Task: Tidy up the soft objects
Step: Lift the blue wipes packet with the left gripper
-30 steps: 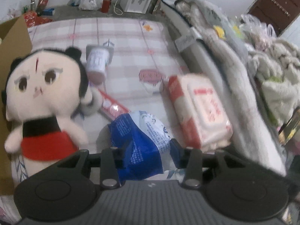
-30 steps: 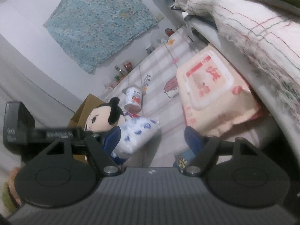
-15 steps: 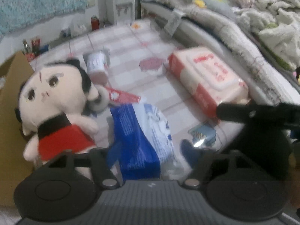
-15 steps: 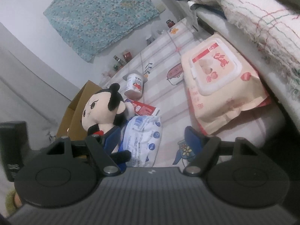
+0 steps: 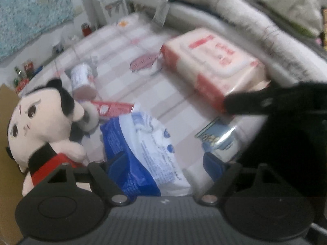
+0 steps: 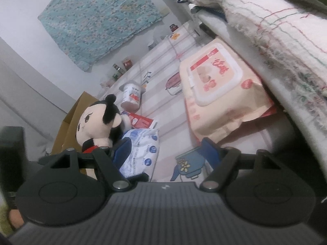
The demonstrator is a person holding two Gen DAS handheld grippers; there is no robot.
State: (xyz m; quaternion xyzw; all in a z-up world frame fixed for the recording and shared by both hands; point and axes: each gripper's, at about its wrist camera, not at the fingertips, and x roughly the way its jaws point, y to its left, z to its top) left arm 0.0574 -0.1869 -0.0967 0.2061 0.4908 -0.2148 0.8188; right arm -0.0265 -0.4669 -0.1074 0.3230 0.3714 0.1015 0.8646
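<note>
A plush doll [image 5: 40,126] with black hair and a red dress lies at the left of the checked cloth; it also shows in the right wrist view [image 6: 96,122]. A blue and white soft pack [image 5: 147,149] lies just ahead of my left gripper [image 5: 165,165], which is open and empty above its near end. A large pink wipes pack [image 5: 212,65] lies at the right, seen too in the right wrist view [image 6: 222,94]. My right gripper [image 6: 165,149] is open and empty, with the blue pack [image 6: 141,151] by its left finger.
A brown cardboard box [image 6: 67,122] stands left of the doll. A white bottle [image 5: 81,79] and a red sachet [image 5: 112,106] lie behind the doll. Folded blankets [image 6: 276,26] pile along the right. The right gripper's body [image 5: 290,122] fills the left view's right side.
My left gripper has let go of the blue pack, opened and drawn back. The right gripper has moved forward a little and now shows larger in the left view.
</note>
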